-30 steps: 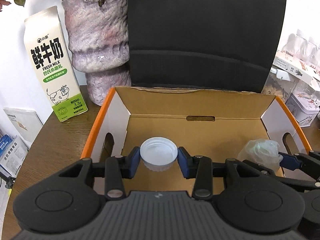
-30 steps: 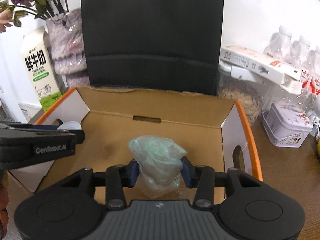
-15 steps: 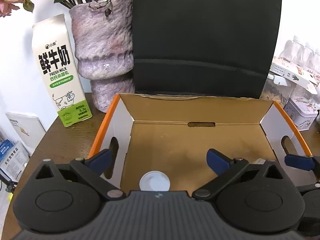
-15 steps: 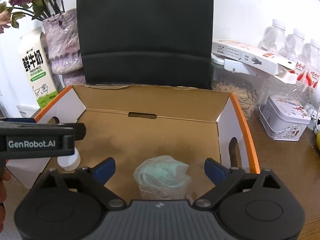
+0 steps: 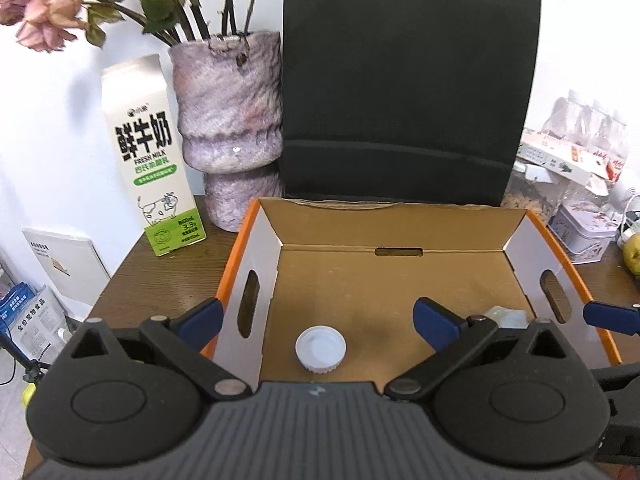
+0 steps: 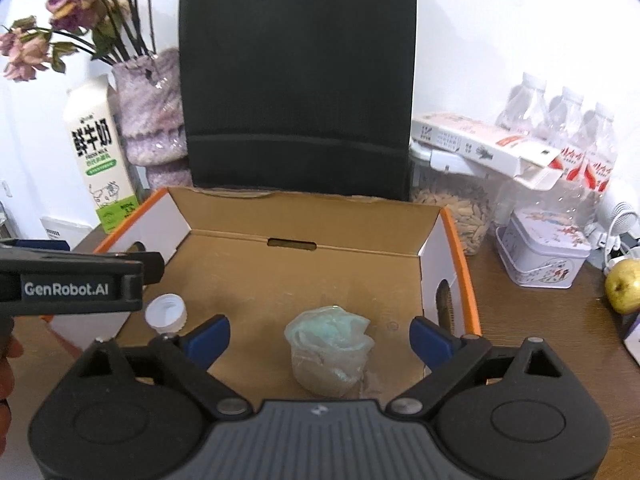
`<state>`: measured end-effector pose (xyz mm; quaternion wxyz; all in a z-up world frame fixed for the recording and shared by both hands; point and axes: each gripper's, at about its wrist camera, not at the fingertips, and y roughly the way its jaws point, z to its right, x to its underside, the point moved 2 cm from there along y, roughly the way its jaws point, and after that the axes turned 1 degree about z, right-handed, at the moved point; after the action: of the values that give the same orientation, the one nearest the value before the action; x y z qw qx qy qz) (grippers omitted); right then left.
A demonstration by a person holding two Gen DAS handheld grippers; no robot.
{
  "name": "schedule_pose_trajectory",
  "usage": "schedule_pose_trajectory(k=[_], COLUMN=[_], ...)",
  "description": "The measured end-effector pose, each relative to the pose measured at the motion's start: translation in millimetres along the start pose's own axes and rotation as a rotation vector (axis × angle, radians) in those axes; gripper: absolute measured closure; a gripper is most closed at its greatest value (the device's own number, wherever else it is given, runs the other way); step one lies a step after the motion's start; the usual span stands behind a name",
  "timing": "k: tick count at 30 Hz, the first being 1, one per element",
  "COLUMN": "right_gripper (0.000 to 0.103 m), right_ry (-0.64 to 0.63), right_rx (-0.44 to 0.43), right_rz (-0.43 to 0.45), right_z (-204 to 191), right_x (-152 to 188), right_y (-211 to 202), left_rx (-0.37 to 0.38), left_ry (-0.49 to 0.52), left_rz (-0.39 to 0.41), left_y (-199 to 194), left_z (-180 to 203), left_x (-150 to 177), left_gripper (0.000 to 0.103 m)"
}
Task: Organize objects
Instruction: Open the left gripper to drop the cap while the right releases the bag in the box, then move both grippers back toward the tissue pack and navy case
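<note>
An open cardboard box [image 5: 237, 256] with orange rims stands on the wooden table. A white screw cap [image 5: 321, 349] lies free on its floor at the near left. My left gripper [image 5: 318, 316] hangs wide open above it and touches nothing. A crumpled, pale green clear plastic bag [image 6: 330, 352] sits on the floor at the near right, loose between the spread blue pads of my open right gripper [image 6: 320, 334]. The cap [image 6: 166, 311] also shows in the right wrist view, under the left gripper's finger [image 6: 80, 284]. A corner of the bag [image 5: 505, 316] peeks out in the left wrist view.
A black paper bag [image 5: 408, 96] stands behind the box. A milk carton [image 5: 154, 168] and a purple vase [image 5: 230, 136] with dried flowers stand at the back left. To the right are a seed jar [image 6: 452, 208], a tin [image 6: 540, 256], water bottles [image 6: 568, 132] and a yellow-green fruit [image 6: 624, 286].
Both grippers opened wide, letting go of the cap and the plastic bag, then drew back and upward. Cap and bag now rest on the box floor.
</note>
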<state>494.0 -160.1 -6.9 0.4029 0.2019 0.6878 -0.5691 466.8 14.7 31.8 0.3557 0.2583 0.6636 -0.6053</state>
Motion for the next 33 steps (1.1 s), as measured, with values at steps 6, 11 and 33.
schedule_pose_trajectory(k=[6, 11, 33], right_gripper=[0.006, 0.006, 0.006], right_ry=[-0.002, -0.010, -0.064], right_rx=[0.005, 0.010, 0.004], right_rz=[0.039, 0.070, 0.131], right_z=[-3.3, -7.3, -15.3], right_x=[2.5, 8.3, 86.8], right_y=[-36.1, -68.0, -173.7], left_rx=[0.001, 0.005, -0.041], left_ry=[0.010, 0.027, -0.003], left_rz=[0.031, 0.054, 0.105], left_y=[-36.2, -68.1, -169.2], left_z=[-0.5, 1.0, -25.7], left_x=[4.9, 13.9, 91.5], left_gripper=[0.000, 0.000, 0.000])
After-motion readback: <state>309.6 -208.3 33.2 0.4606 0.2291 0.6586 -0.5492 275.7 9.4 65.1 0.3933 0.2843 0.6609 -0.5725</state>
